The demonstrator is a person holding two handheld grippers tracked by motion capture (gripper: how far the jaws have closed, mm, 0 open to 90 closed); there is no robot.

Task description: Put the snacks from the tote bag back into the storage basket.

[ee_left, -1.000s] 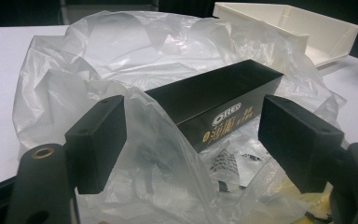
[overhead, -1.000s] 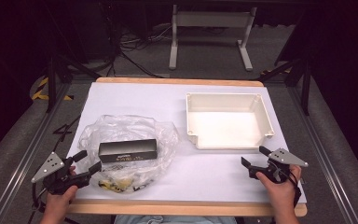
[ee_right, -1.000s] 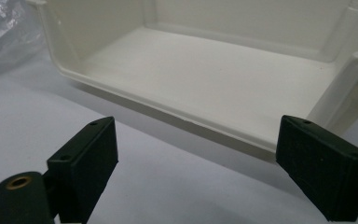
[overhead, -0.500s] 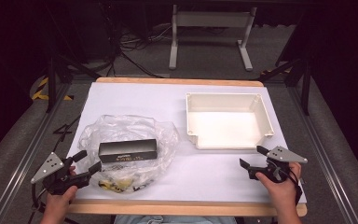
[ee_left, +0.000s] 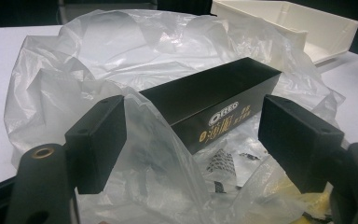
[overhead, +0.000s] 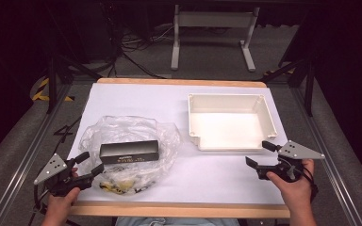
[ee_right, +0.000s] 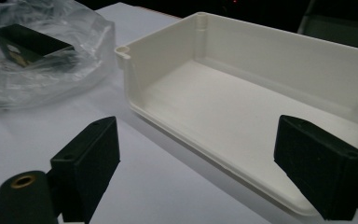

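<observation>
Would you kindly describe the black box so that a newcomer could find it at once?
Start at the white table and look to its near left part, where a crumpled clear plastic bag lies in front of the left gripper. The black box lies lengthwise on that bag. It is long, dark and glossy, with small pale print on its side, unlike the open cream tray to the right.

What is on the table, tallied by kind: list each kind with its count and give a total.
Clear plastic bag: 1
Black box: 1
White tray: 1
Hand-held tools, left and right: 2
Total: 5
</observation>
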